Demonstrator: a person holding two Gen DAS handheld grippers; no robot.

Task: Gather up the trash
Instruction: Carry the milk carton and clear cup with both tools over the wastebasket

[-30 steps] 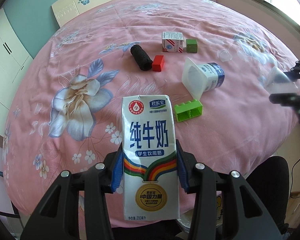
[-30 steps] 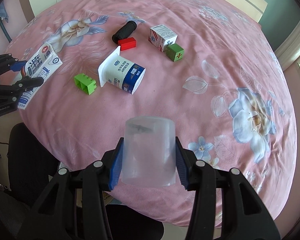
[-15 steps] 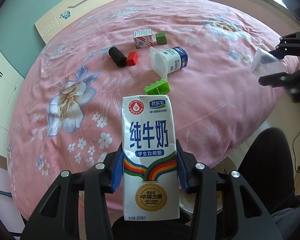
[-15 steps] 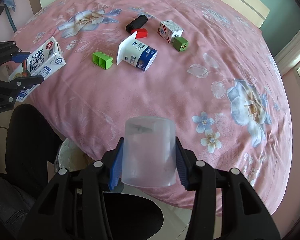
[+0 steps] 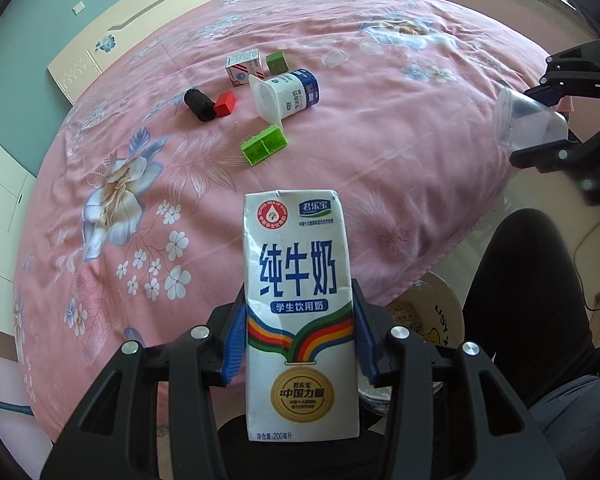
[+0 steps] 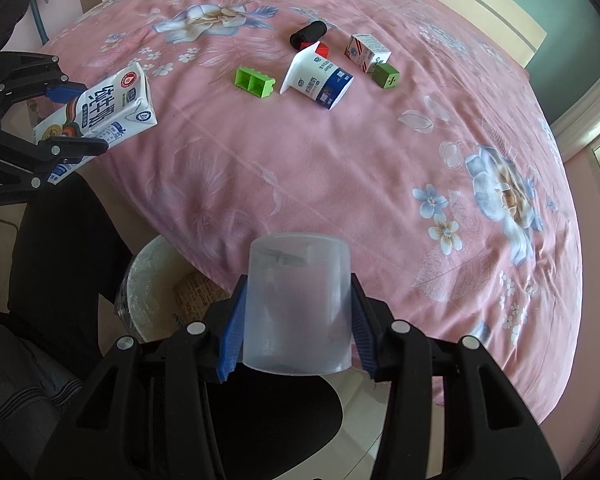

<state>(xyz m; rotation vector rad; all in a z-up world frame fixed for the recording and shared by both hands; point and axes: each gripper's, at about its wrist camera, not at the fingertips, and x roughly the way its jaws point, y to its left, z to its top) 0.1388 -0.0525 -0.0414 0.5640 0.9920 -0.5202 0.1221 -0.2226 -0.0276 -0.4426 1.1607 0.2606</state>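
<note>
Pulled back from the pink bedspread (image 5: 380, 128) toward a bin (image 5: 432, 320) at its edge. Left wrist view: left gripper (image 5: 300, 344) clamped on milk carton (image 5: 300, 304); yogurt cup (image 5: 286, 92), green brick (image 5: 264, 146) lying on the bedspread. Right wrist view: right gripper (image 6: 298, 328) pinching clear plastic cup (image 6: 298, 308), near above the bin (image 6: 152, 280).

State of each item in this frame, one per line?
Milk carton: held by left gripper.
Clear cup: held by right gripper.
Yogurt cup: on its side on the bed.
Small box: lying on the bed.
Bin: open, beside the bed.
</note>
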